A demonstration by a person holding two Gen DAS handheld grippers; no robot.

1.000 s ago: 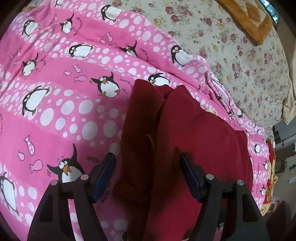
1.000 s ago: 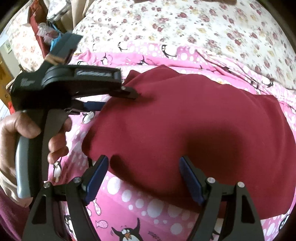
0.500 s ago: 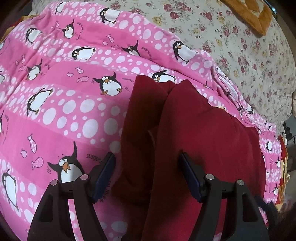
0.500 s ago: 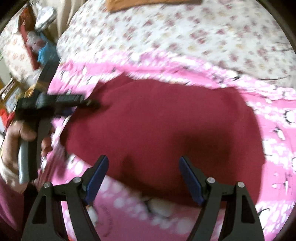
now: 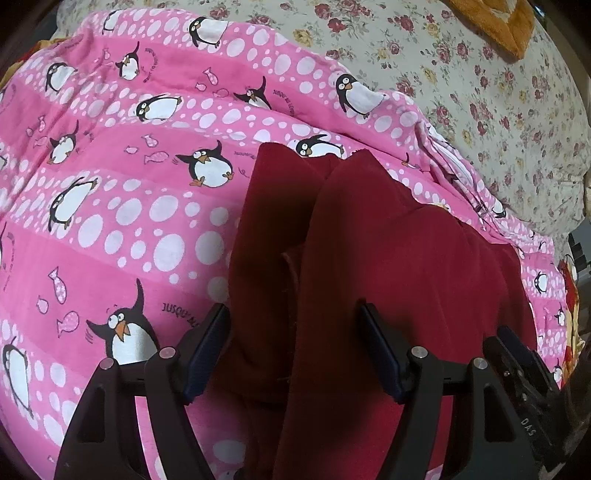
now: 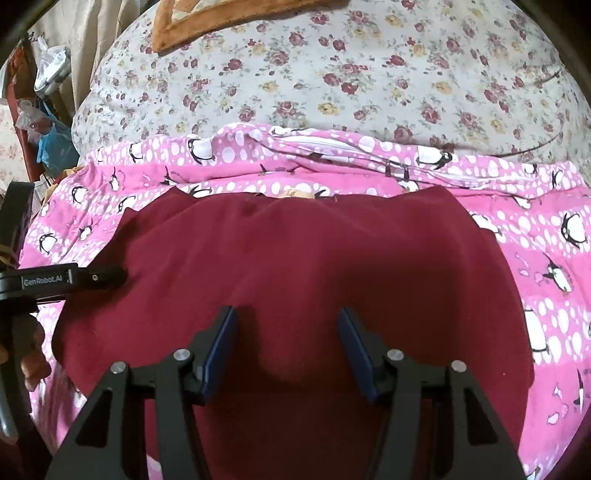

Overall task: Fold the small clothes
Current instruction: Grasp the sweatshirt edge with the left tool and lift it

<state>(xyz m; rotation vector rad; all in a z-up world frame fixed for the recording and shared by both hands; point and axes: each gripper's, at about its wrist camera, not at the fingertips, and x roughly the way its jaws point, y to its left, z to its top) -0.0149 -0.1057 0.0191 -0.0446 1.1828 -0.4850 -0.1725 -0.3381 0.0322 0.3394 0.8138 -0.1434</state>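
We see a dark red piece of clothing (image 6: 295,266) lying on a pink penguin blanket (image 5: 110,229). The blanket is spread on a bed with a flowery cover (image 6: 332,81). The red cloth sits near the blanket's far edge, where the flowery cover begins.

Our right gripper (image 6: 288,350) points down at a slant over the near part of the red cloth. Its two blue fingers (image 6: 219,350) are closing, with a soft bump of red cloth between them. The fingers do not press on the cloth yet.

Our left gripper (image 5: 295,347) also tips down steeply, at the left end of the red cloth. Here the cloth lies in two folds side by side. The fingers (image 5: 207,350) stand apart, one beside the cloth over the pink blanket and one over the red cloth. We cannot see them squeeze anything.

In the right view, the left gripper comes in from the left edge, and its tip is at the edge of the red cloth. A hand (image 6: 31,354) is wrapped around its handle, low at the left side.

An orange-brown cloth (image 6: 221,18) lies far back on the flowery cover.
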